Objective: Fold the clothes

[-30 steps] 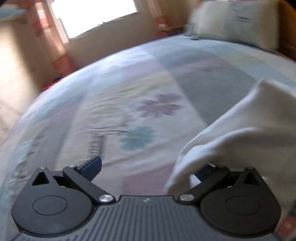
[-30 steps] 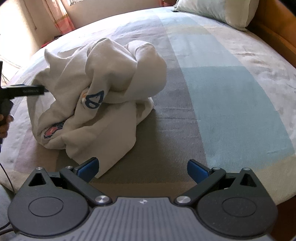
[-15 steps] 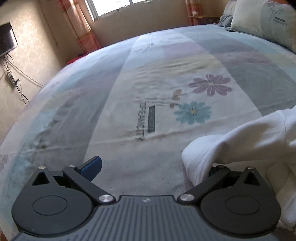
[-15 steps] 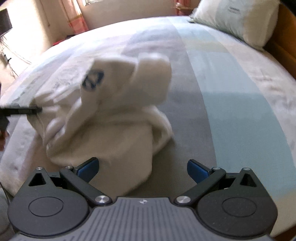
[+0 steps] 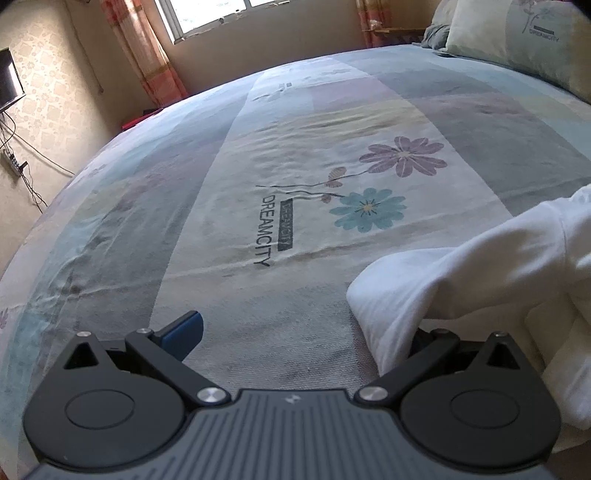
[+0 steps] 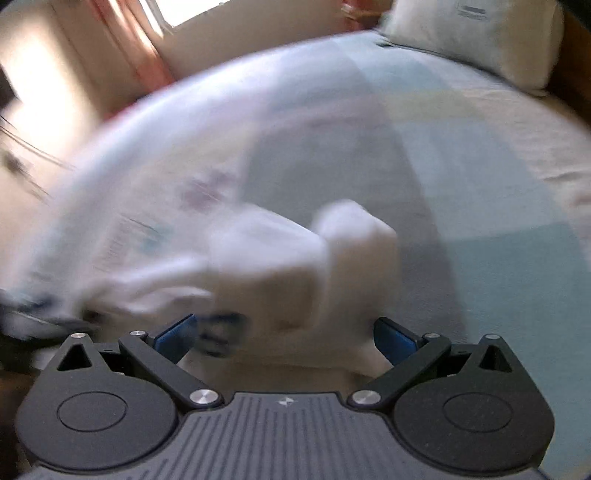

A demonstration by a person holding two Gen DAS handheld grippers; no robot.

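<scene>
Across both views spreads a wide bed under a pale patchwork sheet, printed with a purple flower, a blue flower and the word DREAMCITY. At its far right corner lies a pillow. Beyond the bed stand a patterned wall, a bright window and a red-checked curtain.

On the near right part of the sheet lies a crumpled white garment. In the left wrist view one fold of it drapes over the right finger of the left claw and hides that pad. The claw's blue left pad stands well clear of the cloth, so its jaws are spread and grip nothing.

The right wrist view is badly blurred. The garment shows there as a white heap just ahead of the right claw, with cloth reaching down between its two blue pads. These are spread wide, and whether they touch the cloth I cannot tell.
</scene>
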